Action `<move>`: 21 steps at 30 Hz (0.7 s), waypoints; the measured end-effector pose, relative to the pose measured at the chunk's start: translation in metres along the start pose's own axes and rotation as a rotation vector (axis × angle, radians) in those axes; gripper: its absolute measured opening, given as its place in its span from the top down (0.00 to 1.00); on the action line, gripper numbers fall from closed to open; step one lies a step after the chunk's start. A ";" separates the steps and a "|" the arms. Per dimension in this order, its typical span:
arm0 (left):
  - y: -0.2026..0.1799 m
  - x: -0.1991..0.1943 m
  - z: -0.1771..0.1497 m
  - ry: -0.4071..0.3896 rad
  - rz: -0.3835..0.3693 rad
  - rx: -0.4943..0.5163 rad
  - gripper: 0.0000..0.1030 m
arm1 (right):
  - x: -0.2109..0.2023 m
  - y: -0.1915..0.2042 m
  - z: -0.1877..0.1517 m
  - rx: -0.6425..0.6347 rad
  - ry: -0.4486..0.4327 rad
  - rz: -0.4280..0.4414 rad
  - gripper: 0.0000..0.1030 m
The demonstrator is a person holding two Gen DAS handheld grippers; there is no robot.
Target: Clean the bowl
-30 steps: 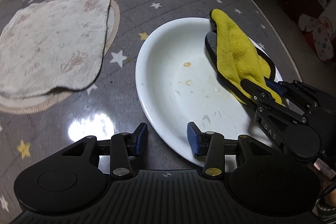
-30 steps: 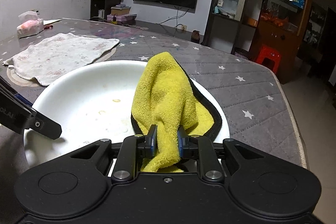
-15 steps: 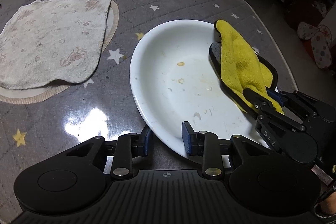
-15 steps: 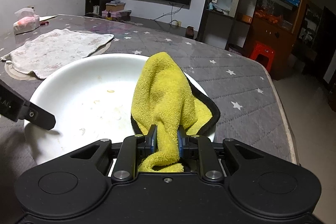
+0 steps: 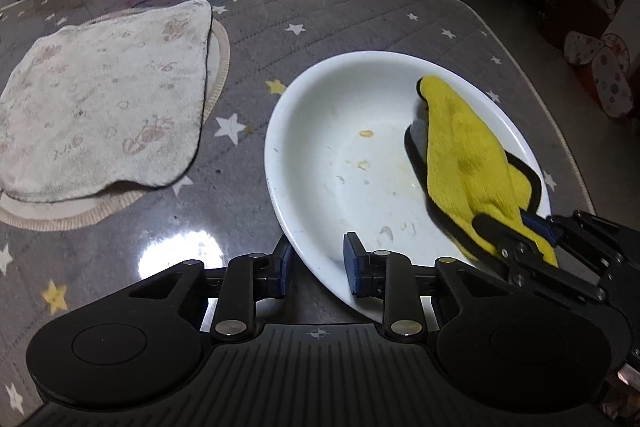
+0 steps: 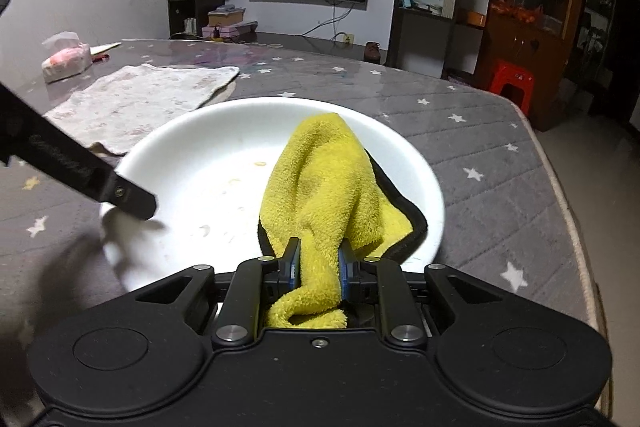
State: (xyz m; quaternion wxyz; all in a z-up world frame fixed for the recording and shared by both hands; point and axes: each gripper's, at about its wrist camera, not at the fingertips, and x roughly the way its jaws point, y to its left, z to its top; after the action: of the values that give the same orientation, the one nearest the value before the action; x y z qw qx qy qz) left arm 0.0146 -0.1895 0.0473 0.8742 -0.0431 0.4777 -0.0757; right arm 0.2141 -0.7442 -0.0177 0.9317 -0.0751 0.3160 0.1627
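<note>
Grey star-printed cloth under a glossy cover tops the counter (image 5: 360, 11), with a television and shelves in the dim room behind; the white bowl (image 5: 320, 163) sits on it towards the near right edge, and a pale patterned towel (image 5: 104, 99) lies flat on a round mat well to its left; the right gripper (image 6: 316, 265) has its fingers clamped on a bunched tail of the yellow cloth (image 6: 328, 183), whose body lies inside the bowl against its right wall; the left gripper (image 5: 314, 265) has its fingers apart, straddling the bowl's near rim, one outside and one inside, not yet pinching it; small orange-brown smears (image 5: 365, 133) and faint dried marks dot the bowl floor left of the cloth, so the wiping looks unfinished; to do this well, the left fingers should probably close on the rim to steady the bowl, since a shallow dish on a slick cover may slide or tip under a push; the cloth should then sweep leftward across the specks with its broad face pressed flat, because the grip is only on the tail and the bulk may drag loosely
</note>
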 end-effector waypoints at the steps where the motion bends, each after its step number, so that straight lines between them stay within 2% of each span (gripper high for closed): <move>1: 0.001 0.001 0.001 -0.002 0.004 0.003 0.75 | -0.001 0.001 -0.001 0.003 -0.001 0.005 0.81; 6: 0.003 0.003 0.004 -0.004 0.009 0.020 0.76 | -0.007 0.006 -0.003 0.005 -0.004 0.020 0.81; 21: 0.003 0.003 0.003 -0.005 0.002 0.041 0.75 | 0.013 -0.014 0.006 -0.029 -0.011 -0.059 0.81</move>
State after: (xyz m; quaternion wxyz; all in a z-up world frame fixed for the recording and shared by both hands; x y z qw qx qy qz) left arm 0.0189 -0.1877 0.0455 0.8762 -0.0250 0.4738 -0.0847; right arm 0.2318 -0.7522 -0.0207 0.9366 -0.0968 0.3061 0.1402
